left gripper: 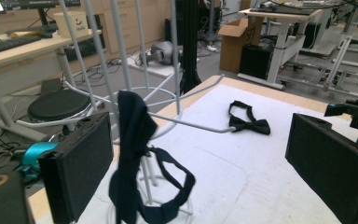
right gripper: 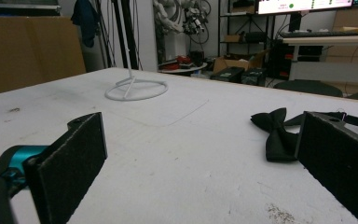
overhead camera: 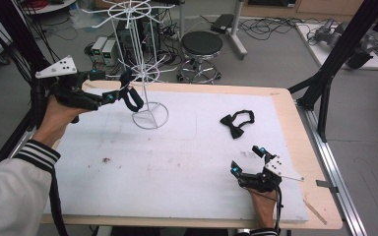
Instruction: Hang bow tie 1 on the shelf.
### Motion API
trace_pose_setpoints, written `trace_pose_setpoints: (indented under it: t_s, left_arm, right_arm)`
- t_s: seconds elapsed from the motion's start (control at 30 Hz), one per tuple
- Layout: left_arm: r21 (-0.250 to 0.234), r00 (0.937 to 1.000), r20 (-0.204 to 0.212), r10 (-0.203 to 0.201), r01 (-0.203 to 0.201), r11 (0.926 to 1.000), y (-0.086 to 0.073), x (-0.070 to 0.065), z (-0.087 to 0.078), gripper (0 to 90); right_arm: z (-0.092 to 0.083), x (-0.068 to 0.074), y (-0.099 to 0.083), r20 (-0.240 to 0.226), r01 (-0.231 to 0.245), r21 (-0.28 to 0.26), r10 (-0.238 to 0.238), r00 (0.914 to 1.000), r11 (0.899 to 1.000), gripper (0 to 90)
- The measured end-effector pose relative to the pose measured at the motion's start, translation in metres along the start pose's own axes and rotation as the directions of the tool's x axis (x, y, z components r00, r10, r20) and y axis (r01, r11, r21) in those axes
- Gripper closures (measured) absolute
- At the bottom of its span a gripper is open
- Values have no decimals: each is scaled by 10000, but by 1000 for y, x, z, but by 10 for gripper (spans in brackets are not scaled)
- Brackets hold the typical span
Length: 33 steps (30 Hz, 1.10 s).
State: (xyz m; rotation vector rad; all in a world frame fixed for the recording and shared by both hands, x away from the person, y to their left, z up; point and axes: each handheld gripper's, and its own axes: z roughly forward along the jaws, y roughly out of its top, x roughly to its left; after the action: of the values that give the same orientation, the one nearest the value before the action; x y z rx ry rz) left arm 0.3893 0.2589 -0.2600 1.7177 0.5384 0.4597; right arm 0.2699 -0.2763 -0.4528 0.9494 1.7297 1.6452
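- The left gripper [overhead camera: 113, 96] was raised at the far left of the table [overhead camera: 285, 105], its jaws spread wide with nothing pinched between them.
- A dark bow tie [left gripper: 133, 158] hung over a lower arm of the white wire stand [overhead camera: 145, 73], directly in front of those jaws, its strap loop dangling below.
- The step in hand looked like hanging or settling that tie on the arm; doing it well would probably mean keeping the jaws clear of the thin wire and leaving the tie's weight evenly draped, so it would not slide off.
- The right gripper [overhead camera: 248, 160] rested low at the near right, its jaws also parted and empty.
- A second bow tie [overhead camera: 236, 123] lay flat on the white mat [overhead camera: 177, 162], just beyond the right gripper.
- Whether the hanging tie touched the left jaw pad could not be told.
- The stand's top tier was cut off in the left gripper view, and the second tie's strap was partly hidden behind the right jaw in the right gripper view.
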Motion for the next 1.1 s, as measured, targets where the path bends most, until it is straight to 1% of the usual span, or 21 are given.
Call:
trace_pose_setpoints:
  t_s: [0.07, 0.1, 0.13, 0.17, 0.23, 0.33, 0.5, 0.57, 0.67, 0.7, 0.77, 0.83, 0.87, 0.93, 1.0, 1.07, 1.1]
  left_arm:
    - [-82, 10000, 21, 85, -85, 9999, -4, -4, -3, 67]
    - [-155, 9999, 47, 114, -113, 9998, -6, -6, -4, 59]
    - [-210, 9997, -81, 211, -213, 9996, -9, -9, -5, 52]
    - [-194, 9996, -141, 242, -245, 9995, -11, -10, -5, 16]
    - [-186, 9995, 1, 328, -328, 9993, -16, -14, -7, 17]
    - [-258, 9993, 99, 359, -357, 9990, -24, -19, -9, 17]
    - [-477, 9990, 121, 434, -428, 9979, -40, -30, -15, 17]
    - [-491, 9983, 45, 579, -576, 9971, -47, -34, -17, 17]
    - [-542, 9983, -130, 576, -583, 9968, -58, -37, -18, 17]
    - [-561, 9985, -185, 517, -526, 9970, -62, -38, -18, 17]
    - [-619, 9988, -165, 456, -466, 9970, -70, -41, -19, 17]
    - [-617, 9983, -266, 523, -539, 9966, -77, -45, -19, 17]
    - [-651, 9983, -236, 541, -556, 9963, -80, -47, -19, 17]
    - [-758, 9979, -315, 574, -597, 9953, -86, -52, -19, 17]
    - [-850, 9970, -318, 700, -724, 9937, -93, -58, -18, 17]
    - [-810, 9961, -333, 821, -846, 9931, -99, -63, -17, 17]
    - [-866, 9961, -315, 827, -851, 9926, -102, -64, -16, 17]
  right_arm:
    - [0, 0, 0, -2, -40, 4, 40, 10000, 10000, 12]
    - [0, -1, 0, 8, 24, -17, -24, 10000, 10000, 12]
    - [0, 0, 0, 3, -30, 6, 30, 10000, 10000, 12]
    - [0, 0, 0, 5, -16, 4, 16, 10000, 10000, 12]
    - [0, 0, 0, 6, -58, 36, 58, 10000, 10000, 12]
    - [0, 0, 0, 2, -83, 51, 83, 10000, 10000, 12]
    - [0, 0, 0, 21, -15, 40, 15, 10000, 10000, 12]
    - [0, 0, 0, 19, -30, 64, 30, 10000, 10000, 12]
    - [0, 0, 0, 22, -15, 54, 15, 10000, 10000, 12]
    - [0, 0, 0, 24, -35, 52, 35, 10000, 10000, 12]
    - [0, 0, 0, 31, -33, 65, 33, 10000, 10000, 12]
    - [0, 0, 0, 38, -35, 67, 34, 10000, 10000, 12]
    - [0, 0, 0, 36, -34, 65, 34, 10000, 10000, 12]
    - [0, 0, 0, 50, -49, 57, 49, 10000, 10000, 12]
    - [0, 0, 0, 50, -44, 57, 44, 10000, 10000, 12]
    - [0, 0, 0, 37, -38, 67, 38, 10000, 10000, 12]
    - [0, 0, 0, 51, -48, 57, 48, 10000, 10000, 12]
